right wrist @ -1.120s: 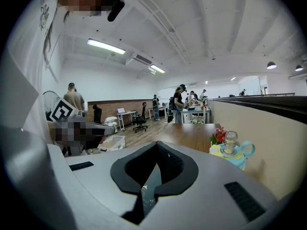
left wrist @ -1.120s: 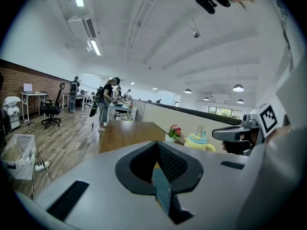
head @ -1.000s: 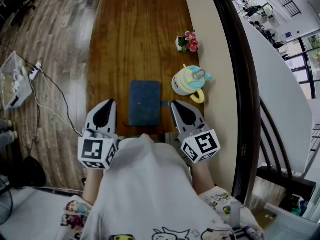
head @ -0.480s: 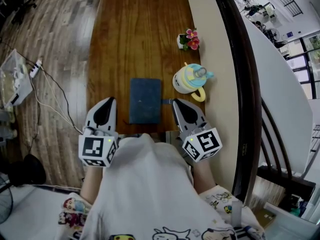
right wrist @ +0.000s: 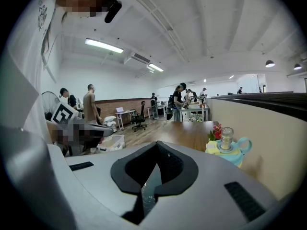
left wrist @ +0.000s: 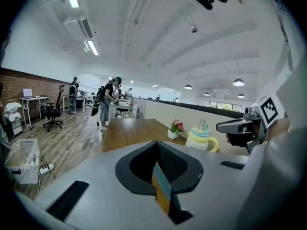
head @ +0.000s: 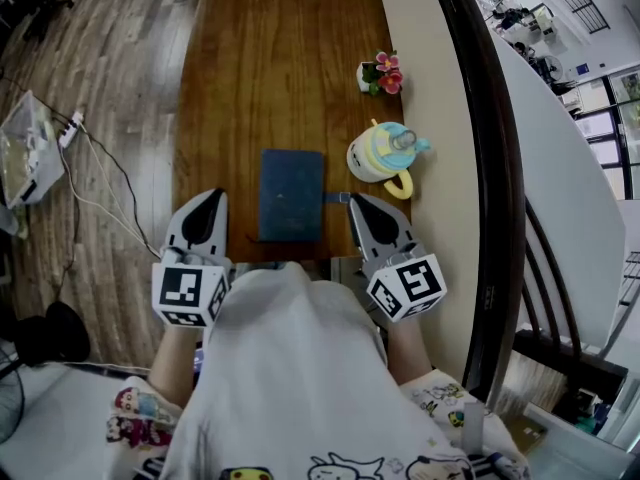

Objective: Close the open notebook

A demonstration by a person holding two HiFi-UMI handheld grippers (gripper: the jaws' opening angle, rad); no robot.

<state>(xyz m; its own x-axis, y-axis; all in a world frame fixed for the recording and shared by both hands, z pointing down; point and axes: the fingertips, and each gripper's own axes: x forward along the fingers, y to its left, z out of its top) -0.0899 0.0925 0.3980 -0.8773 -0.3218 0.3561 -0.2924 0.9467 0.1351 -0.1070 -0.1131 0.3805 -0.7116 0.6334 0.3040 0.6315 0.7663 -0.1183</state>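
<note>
Between the left gripper [head: 210,208] and right gripper [head: 360,210], both closed and empty, lies the blue notebook [head: 291,195], probably light and stiff, best pinched at its cover edge.

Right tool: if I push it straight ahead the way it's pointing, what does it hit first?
Most likely bare tabletop, in the gap between the closed blue notebook and the cup. The right tool, shut and empty, tilts slightly down; the cup sits right of its line. Depth is uncertain.
</note>
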